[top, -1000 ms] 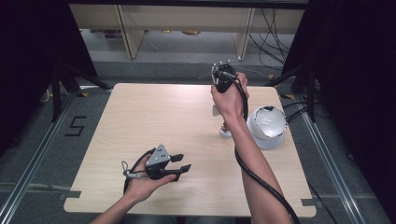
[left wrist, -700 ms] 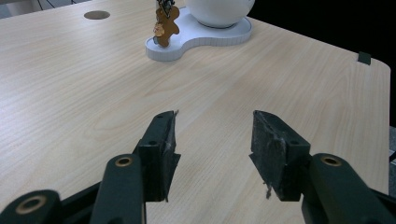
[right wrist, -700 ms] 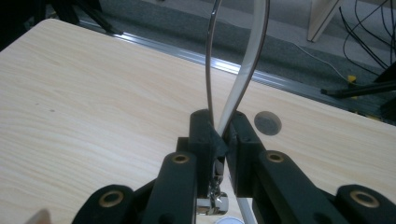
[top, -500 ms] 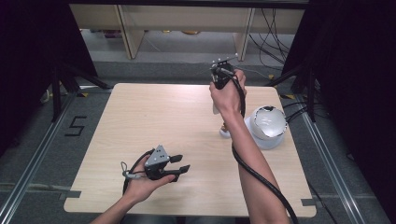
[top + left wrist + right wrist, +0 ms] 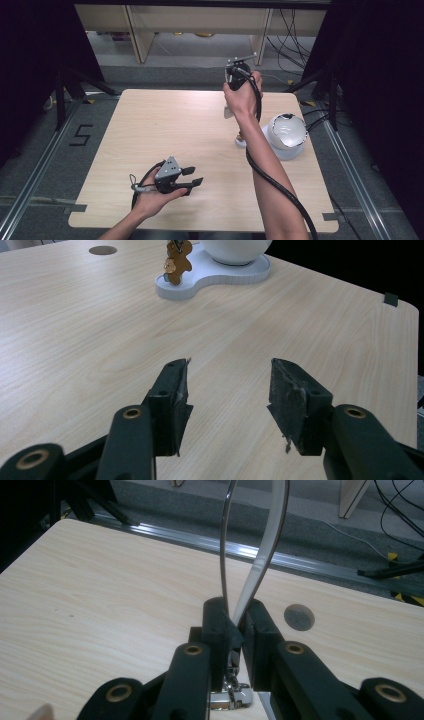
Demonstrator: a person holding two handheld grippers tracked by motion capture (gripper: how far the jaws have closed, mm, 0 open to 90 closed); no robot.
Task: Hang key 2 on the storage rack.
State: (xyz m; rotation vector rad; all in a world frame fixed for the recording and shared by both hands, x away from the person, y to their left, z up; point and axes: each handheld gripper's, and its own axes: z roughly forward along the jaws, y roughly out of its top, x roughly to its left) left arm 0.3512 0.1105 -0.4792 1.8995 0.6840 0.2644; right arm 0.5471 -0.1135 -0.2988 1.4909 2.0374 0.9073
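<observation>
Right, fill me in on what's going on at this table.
A person works at a wooden table with a gripper in each hand. The right gripper, raised over the far side, is shut on a thin metal loop, with a small clasp hanging below its jaws. The left gripper rests low near the front edge, jaws open and holding nothing. A white globe sits on a white base at the right, a small gingerbread-man charm beside it.
</observation>
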